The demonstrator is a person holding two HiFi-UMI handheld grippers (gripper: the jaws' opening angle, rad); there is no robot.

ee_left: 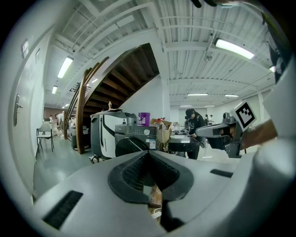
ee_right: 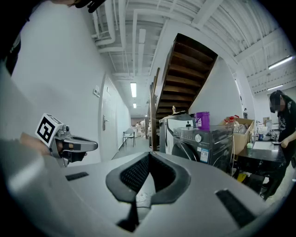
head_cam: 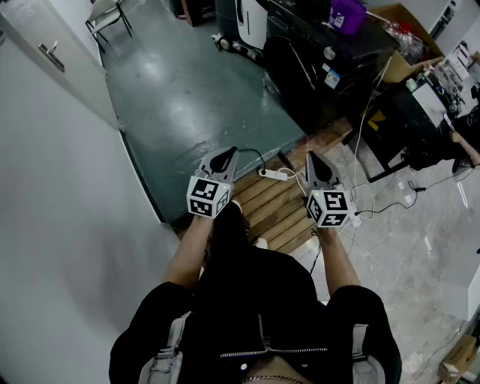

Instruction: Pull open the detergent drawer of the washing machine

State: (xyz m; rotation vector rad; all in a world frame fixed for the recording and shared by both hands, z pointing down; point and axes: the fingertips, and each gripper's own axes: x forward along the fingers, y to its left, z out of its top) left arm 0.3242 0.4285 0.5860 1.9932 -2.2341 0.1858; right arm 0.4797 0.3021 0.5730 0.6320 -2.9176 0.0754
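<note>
While the person stands on wooden boards [head_cam: 274,210] with both tools held out ahead, the washing machine [head_cam: 311,71] sits well apart from them, beyond a stretch of green floor. At far left a white door [head_cam: 45,64] carries a lever handle, and a chair [head_cam: 109,15] stands past it. The left gripper [head_cam: 227,152] has its jaws pressed together with nothing between them, as the left gripper view confirms [ee_left: 148,152]. Its cube shows black-and-white square markers and no readable words. A white power strip [head_cam: 274,174] lies on the boards between the two tools. The right gripper [head_cam: 312,157] is likewise closed and empty [ee_right: 149,154], and bears the same kind of marker cube.

Beyond them, a white appliance [ee_right: 169,132] stands just beside the dark washing machine [ee_right: 203,146] on its left. The machine's front, with a round door and a round knob on the top control strip, faces back towards the person. That strip runs side to side. The detergent drawer cannot be told apart from the strip at this range, and nothing juts out of it. A white-and-blue label [ee_right: 205,155] sits on the front right of the door, its print too small to read. A purple tub [ee_right: 202,119] stands upright on the machine's top, its contents hidden. To the right an open cardboard box [ee_right: 240,134] holds items too small to identify.
</note>
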